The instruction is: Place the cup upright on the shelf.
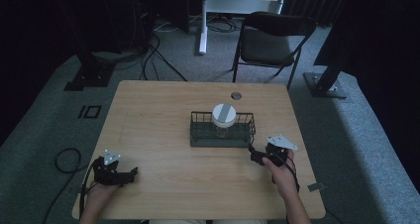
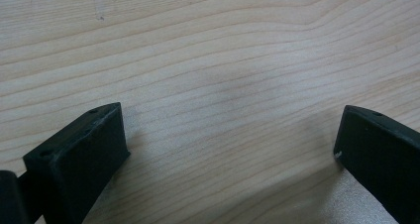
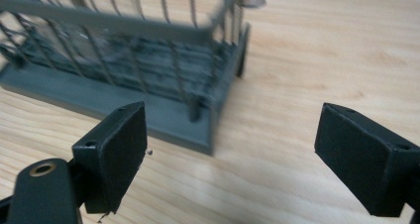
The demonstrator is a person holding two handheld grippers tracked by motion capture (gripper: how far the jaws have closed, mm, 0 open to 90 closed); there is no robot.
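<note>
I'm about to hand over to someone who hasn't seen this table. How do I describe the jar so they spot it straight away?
Start at the wooden table and find the dark wire basket standing near its middle. The jar stands upright inside that basket, about midway along it. It is the one pale thing there: a clear body under a round white lid with a grey band across the top.
</note>
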